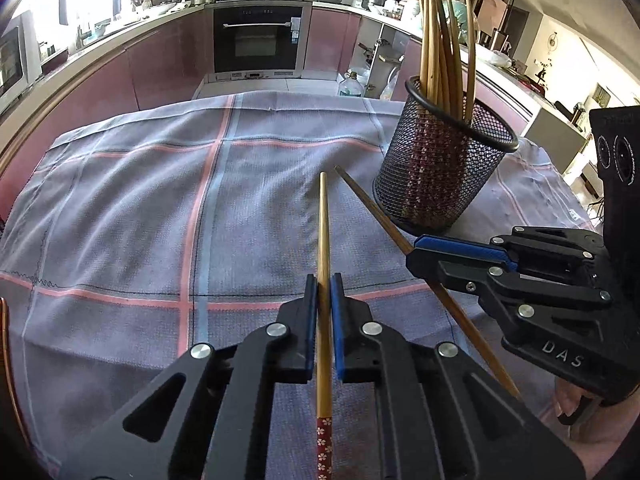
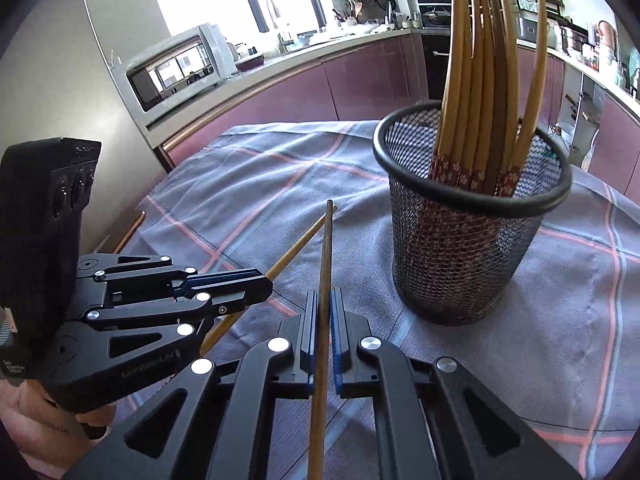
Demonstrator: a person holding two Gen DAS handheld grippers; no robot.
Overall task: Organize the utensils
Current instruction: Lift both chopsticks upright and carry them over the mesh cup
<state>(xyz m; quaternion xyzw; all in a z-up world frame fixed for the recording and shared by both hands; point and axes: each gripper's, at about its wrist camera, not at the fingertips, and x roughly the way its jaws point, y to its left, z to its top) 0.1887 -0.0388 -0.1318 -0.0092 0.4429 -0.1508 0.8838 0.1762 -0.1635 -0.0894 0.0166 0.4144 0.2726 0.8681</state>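
2 tools (image 1: pixel 324 280) (image 2: pixel 325 294) – 2 clamped chopsticks (image 1: pixel 323 224) (image 2: pixel 325 256)

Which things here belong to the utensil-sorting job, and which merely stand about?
Belonging to the job:
- left gripper, shut on the lighter chopstick
- right gripper, shut on the darker chopstick
- mesh holder, with chopsticks standing in it

Standing about:
- checked cloth
- oven
- microwave

A checked tablecloth (image 1: pixel 160 208) covers the table; behind stand a built-in oven (image 1: pixel 258 38) and a microwave (image 2: pixel 176 68).
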